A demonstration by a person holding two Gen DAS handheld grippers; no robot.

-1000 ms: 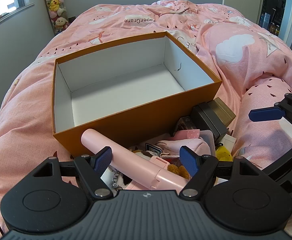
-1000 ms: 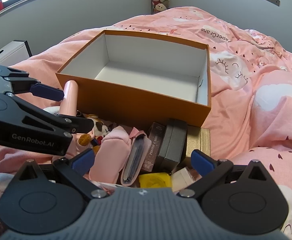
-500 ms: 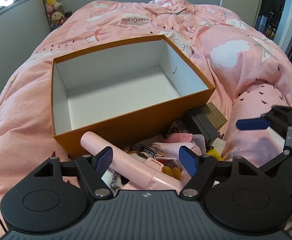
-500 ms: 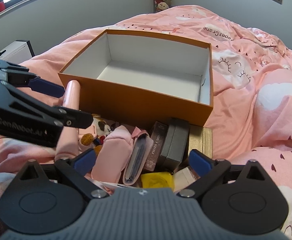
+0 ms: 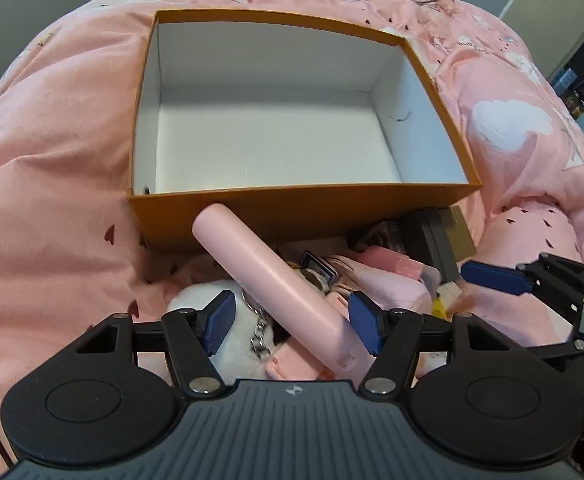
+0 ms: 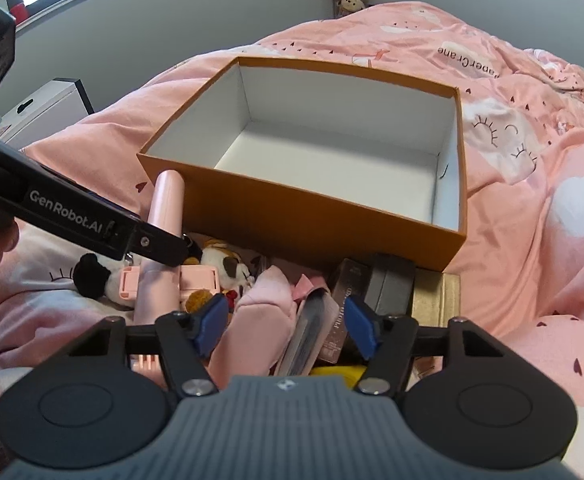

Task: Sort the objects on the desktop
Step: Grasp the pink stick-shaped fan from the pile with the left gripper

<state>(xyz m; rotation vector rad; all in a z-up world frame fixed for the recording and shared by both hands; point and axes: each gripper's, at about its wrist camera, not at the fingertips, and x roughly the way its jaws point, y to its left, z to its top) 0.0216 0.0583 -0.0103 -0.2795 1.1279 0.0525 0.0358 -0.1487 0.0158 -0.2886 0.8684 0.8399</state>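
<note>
An empty orange box (image 5: pixel 292 208) with a white inside sits on the pink bedspread. In front of it lies a heap of small objects. A pink stick (image 5: pixel 267 276) leans on the box's front wall and runs between the fingers of my left gripper (image 5: pixel 292 322). Those jaws are closing; the right pad is near the stick and the left pad is clear of it. My right gripper (image 6: pixel 285 324) hovers over a pink pouch (image 6: pixel 255 312) and a slim card holder (image 6: pixel 308 332). Its jaws are closing too, and neither pad presses on anything.
Dark small boxes (image 6: pixel 388 284) and a gold box (image 6: pixel 440 296) lie by the orange box's (image 6: pixel 292 220) right corner. A plush toy (image 6: pixel 227 262), a metal keychain (image 5: pixel 257 332) and a yellow item (image 6: pixel 336 370) sit in the heap. The left gripper's arm (image 6: pixel 71 208) crosses the right wrist view.
The left gripper has rolled and tipped down over the pink stick, so the box now fills its view squarely. Both grippers' pads stand closer together than before. The right gripper has barely moved.
</note>
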